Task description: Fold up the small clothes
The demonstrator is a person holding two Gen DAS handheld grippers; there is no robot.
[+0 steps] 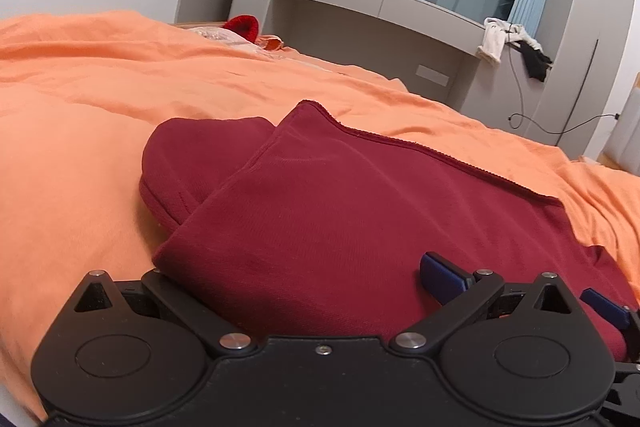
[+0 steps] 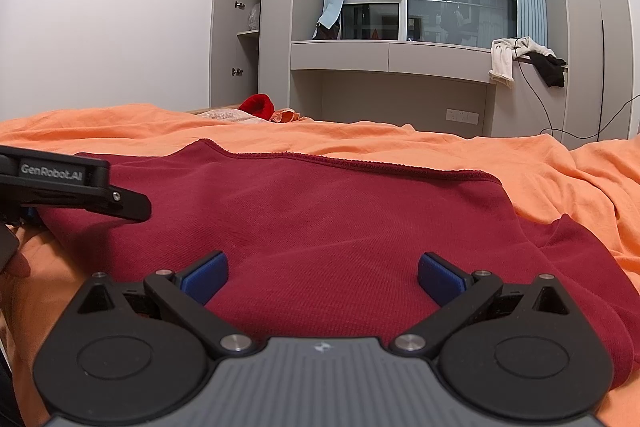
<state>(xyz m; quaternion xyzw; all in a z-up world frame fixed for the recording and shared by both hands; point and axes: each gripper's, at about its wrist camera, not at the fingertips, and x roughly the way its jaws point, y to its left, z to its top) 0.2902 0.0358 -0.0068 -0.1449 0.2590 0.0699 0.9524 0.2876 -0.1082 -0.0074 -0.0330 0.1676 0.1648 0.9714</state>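
Maroon knit garment (image 2: 320,211) lies part-folded on orange bedsheet (image 2: 560,163) – soft, light, limp; best pinched at hemmed edge, 12 o'clock. Right tool (image 2: 322,273) spread wide, empty, above cloth. Left tool (image 1: 312,291): one pad hidden under fabric, grip unclear. Red item (image 2: 256,105) far off – nothing obstructing.

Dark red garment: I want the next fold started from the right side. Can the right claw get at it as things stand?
Probably yes. The right claw is open, its blue pads apart just above the dark red garment, with nothing between them and the cloth. The left claw sits off to the side.
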